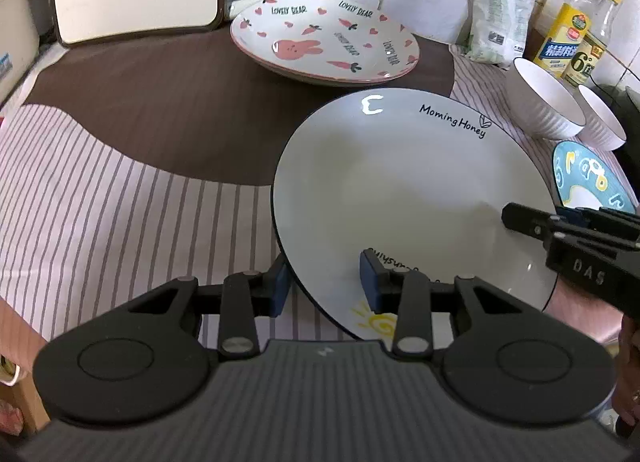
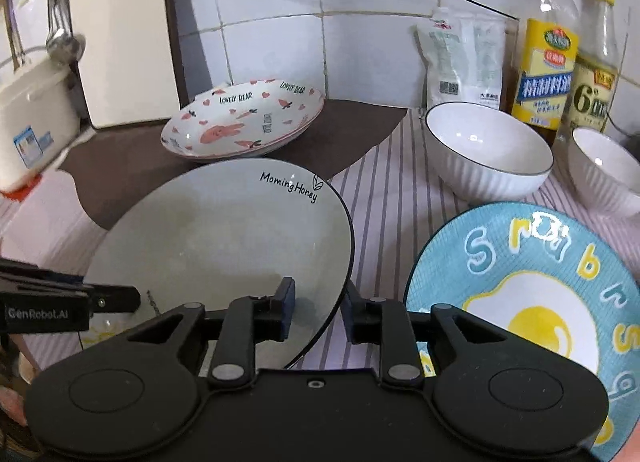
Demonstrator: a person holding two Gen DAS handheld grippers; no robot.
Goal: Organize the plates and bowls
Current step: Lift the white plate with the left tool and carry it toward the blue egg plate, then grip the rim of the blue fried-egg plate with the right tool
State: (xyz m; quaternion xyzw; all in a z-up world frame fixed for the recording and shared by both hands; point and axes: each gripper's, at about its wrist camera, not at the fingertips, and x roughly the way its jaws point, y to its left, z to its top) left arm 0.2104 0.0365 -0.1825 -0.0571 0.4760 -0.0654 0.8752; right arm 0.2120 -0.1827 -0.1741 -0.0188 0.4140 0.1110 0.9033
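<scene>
Left gripper astride the near-left rim of the white "Morning Honey" plate: one blue pad under and outside the rim, the other over the plate's inner face, a clear gap showing on both sides, so parted and not pinching. Right gripper likewise astride the same plate's near-right rim, left pad over the plate, right pad beyond the edge above the striped cloth; daylight between pads and rim, so loose as well, nothing gripped.

Plate itself tilted, far edge raised toward the wall; whether it rests on the cloth or on a finger below the rim cannot be told. No long axis on a round plate; rim the only purchase, running crosswise through both sets of jaws.

Outward: the pink "Lovely Bear" plates, a stack of at least two, straight ahead of the white plate, near its far edge on the brown mat. Blue fried-egg plate just right of the right gripper. Two white ribbed bowls beyond that, by the bottles.

Probable next move: forward onto the pink stack. Both grippers about equally near; closing on the rim needed first.
</scene>
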